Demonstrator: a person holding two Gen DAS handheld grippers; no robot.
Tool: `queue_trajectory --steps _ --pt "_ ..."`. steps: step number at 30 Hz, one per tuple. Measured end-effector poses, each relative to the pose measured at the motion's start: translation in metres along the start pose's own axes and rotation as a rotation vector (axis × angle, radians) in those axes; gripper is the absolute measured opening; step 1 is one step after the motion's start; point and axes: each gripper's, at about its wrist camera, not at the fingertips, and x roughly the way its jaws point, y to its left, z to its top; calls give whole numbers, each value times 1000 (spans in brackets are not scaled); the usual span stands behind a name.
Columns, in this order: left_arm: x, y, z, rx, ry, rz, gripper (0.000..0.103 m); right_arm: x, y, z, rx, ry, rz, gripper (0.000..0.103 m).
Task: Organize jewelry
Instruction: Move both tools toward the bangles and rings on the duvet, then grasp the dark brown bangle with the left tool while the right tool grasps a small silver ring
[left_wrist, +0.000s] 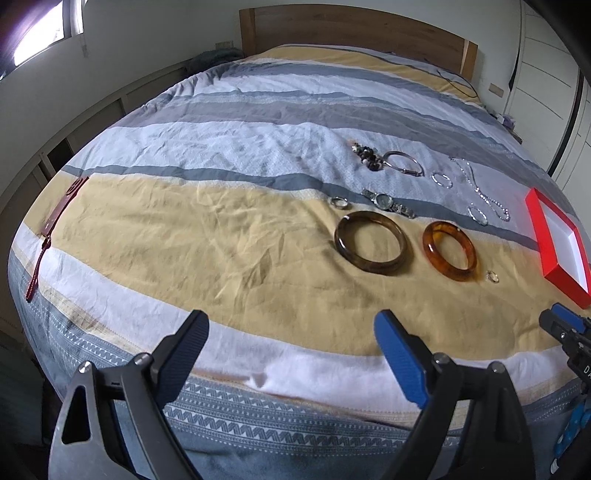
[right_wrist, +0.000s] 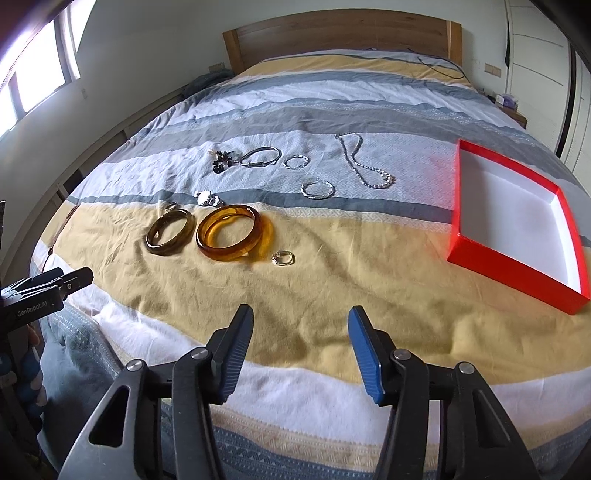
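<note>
Jewelry lies spread on a striped bedspread. A dark olive bangle and an amber bangle sit side by side on the yellow stripe, with a small ring beside the amber one. Behind them are a watch, a bead bracelet, thin silver bracelets and a necklace. A red box with a white inside lies open at the right. My left gripper and right gripper hover open near the bed's front, nothing between their fingers.
A dark red strap lies along the bed's left edge. A wooden headboard stands at the far end, with a black cable on the pillow area. A window is on the left wall and white cupboards are on the right.
</note>
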Motion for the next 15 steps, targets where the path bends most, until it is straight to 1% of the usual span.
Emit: queue_trajectory --steps 4,7,15 --pt "10 -3 15 -4 -3 -22 88 14 0 9 -14 13 36 43" --pt "20 -8 26 -5 -2 -35 83 24 0 15 -26 24 58 39" --pt "54 -21 49 0 27 -54 75 54 3 33 -62 51 104 38"
